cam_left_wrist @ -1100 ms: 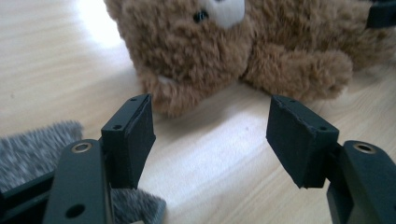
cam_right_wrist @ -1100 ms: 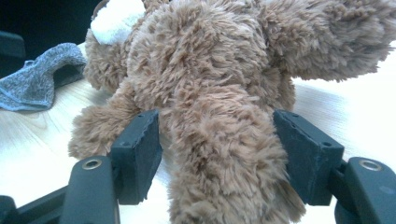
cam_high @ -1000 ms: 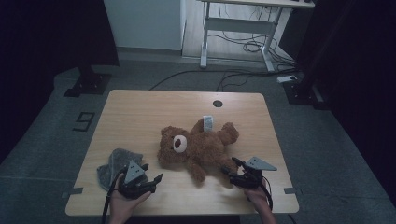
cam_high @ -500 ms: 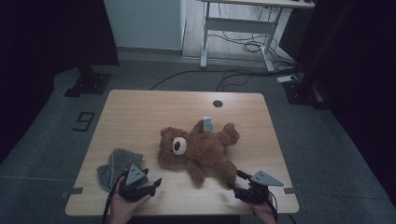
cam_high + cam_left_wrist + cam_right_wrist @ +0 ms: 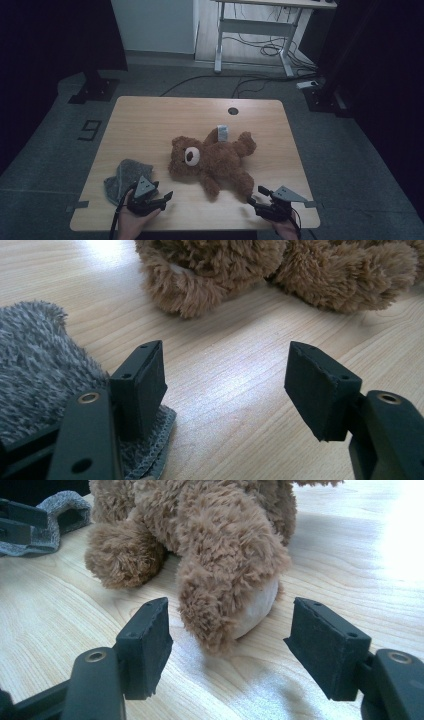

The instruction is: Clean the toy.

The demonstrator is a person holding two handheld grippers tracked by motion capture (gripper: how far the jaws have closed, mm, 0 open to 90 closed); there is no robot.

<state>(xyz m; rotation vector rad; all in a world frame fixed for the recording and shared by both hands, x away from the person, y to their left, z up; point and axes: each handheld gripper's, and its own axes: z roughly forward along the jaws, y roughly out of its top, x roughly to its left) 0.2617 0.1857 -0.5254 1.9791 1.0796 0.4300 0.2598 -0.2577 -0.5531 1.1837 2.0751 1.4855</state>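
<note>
Two grippers sitting low at table (image 5: 150,120) near edge; right gripper (image 5: 227,645) view showing teddy bear (image 5: 200,545) foot sole, jaws apart, empty; left gripper (image 5: 225,385) jaws gaping beside grey cloth (image 5: 35,370).

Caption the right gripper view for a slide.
Open right claw lined up on the teddy bear's near foot on the wooden table, pads not touching it.

overhead view, two low views facing teddy bear (image 5: 212,157)
</note>
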